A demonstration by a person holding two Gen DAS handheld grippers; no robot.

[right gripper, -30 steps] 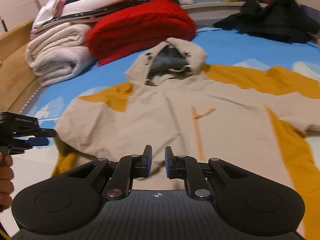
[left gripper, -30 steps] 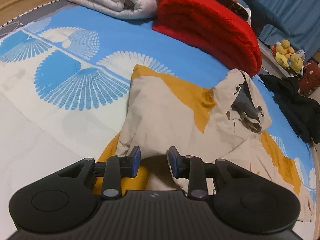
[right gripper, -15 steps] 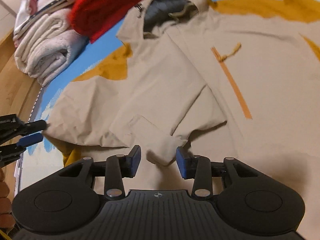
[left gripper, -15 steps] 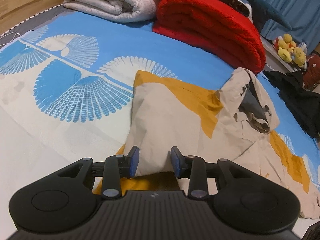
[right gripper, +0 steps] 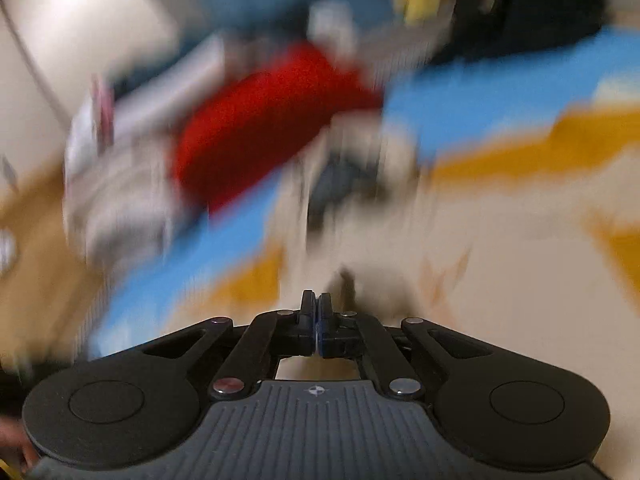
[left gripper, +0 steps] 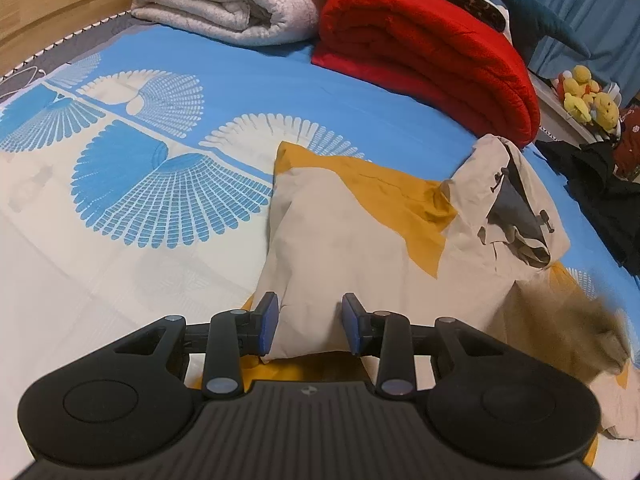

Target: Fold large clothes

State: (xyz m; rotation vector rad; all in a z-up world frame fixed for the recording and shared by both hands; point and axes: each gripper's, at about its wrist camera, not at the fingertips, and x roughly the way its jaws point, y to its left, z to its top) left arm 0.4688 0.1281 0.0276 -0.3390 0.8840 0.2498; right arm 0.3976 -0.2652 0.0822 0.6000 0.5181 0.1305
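Note:
A beige and mustard hooded jacket [left gripper: 360, 232] lies on the bed, its sleeve folded in over the body and its hood [left gripper: 516, 208] toward the red blanket. My left gripper [left gripper: 308, 324] is open, its blue pads on either side of the folded sleeve's edge. In the right wrist view everything is smeared by motion. My right gripper [right gripper: 316, 320] has its pads pressed together; a strip of beige fabric [right gripper: 384, 276] rises just past the tips, and I cannot tell whether it is pinched. A blurred beige flap [left gripper: 576, 332] moves at the lower right of the left wrist view.
A red folded blanket [left gripper: 424, 44] and grey-white quilts [left gripper: 224, 4] are stacked at the bed's head. Black clothing [left gripper: 600, 196] and yellow plush toys [left gripper: 584, 96] lie at the far right. The blue and white patterned sheet [left gripper: 132, 184] spreads to the left.
My right gripper has gone from open over a jacket fold to shut, and is swinging fast, blurring its view. My left gripper has stayed open at the sleeve edge, slightly closer.

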